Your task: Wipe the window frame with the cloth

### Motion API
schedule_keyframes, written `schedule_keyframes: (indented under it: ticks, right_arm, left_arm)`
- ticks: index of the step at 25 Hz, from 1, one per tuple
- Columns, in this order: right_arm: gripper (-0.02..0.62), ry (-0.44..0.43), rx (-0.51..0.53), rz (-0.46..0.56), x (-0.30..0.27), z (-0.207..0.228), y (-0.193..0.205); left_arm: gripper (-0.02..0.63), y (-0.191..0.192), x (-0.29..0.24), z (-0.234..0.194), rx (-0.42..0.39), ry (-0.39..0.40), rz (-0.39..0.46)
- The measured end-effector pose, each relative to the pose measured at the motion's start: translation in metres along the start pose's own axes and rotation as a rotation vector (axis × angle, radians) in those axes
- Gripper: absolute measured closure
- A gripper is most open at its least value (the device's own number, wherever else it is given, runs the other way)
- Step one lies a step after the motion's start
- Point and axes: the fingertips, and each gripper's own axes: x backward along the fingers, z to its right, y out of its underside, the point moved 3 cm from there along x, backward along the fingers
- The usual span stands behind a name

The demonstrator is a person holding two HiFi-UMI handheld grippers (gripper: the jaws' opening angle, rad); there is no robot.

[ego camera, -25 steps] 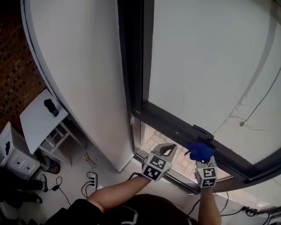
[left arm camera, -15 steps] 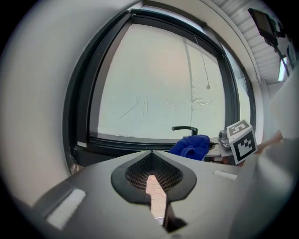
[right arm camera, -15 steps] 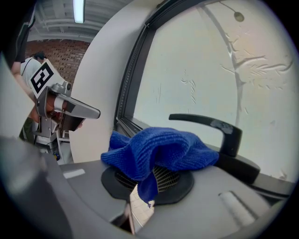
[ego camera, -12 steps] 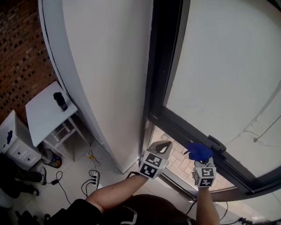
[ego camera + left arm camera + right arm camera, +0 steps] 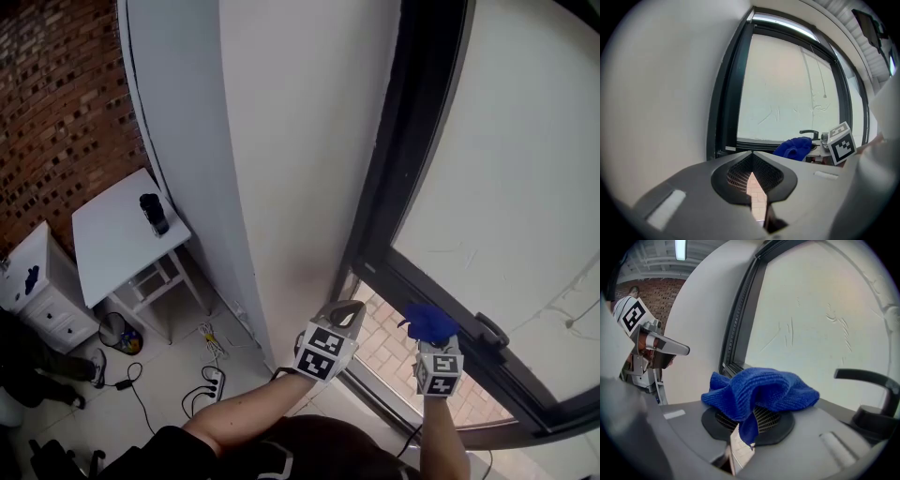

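A dark window frame (image 5: 412, 141) runs up beside a white wall, with a lower rail (image 5: 441, 309) and a black handle (image 5: 491, 330). My right gripper (image 5: 429, 330) is shut on a bunched blue cloth (image 5: 427, 321), held just short of the lower rail. In the right gripper view the blue cloth (image 5: 759, 392) bulges out over the jaws, with the handle (image 5: 872, 380) to the right. My left gripper (image 5: 349, 314) hangs left of it, shut with nothing in it. The left gripper view shows the frame (image 5: 724, 93) ahead and the cloth (image 5: 793, 147) at the right.
A white curved wall (image 5: 272, 141) stands left of the frame. Below left are a small white table (image 5: 117, 234) with a dark object (image 5: 154, 213), a white drawer unit (image 5: 37, 300), and cables with a power strip (image 5: 208, 380) on the tiled floor. Brick wall (image 5: 66, 94) behind.
The head view has swung left and down, so the frame now sits further right. Both grippers keep about the same pose, the blue cloth still in the right one.
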Motion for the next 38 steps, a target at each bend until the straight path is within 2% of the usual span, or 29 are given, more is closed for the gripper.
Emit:
schedule_keyframes:
  ticks: [6, 14, 23, 28, 32, 38]
  right_arm:
    - [0.537, -0.002, 0.039, -0.016, -0.033, -0.026, -0.009]
    - [0.537, -0.034, 0.065, -0.029, -0.069, -0.048, -0.037]
    - [0.537, -0.093, 0.073, -0.011, -0.098, -0.081, -0.045]
    - [0.537, -0.094, 0.051, -0.018, -0.113, -0.091, -0.048]
    - [0.537, -0.129, 0.005, 0.001, -0.127, -0.097, -0.060]
    - [0.537, -0.129, -0.020, 0.022, -0.127, -0.107, -0.061]
  left_arm:
    - [0.614, 0.001, 0.016, -0.030, -0.013, -0.021, 0.004]
    - [0.614, -0.012, 0.019, -0.046, -0.017, 0.001, 0.010]
    - [0.613, -0.010, 0.018, -0.057, -0.017, -0.044, 0.006]
    - [0.614, -0.013, 0.007, -0.061, -0.023, -0.078, -0.001]
    - [0.614, -0.016, -0.005, -0.063, -0.013, -0.110, -0.010]
    - [0.614, -0.017, -0.005, -0.063, -0.029, -0.117, -0.008]
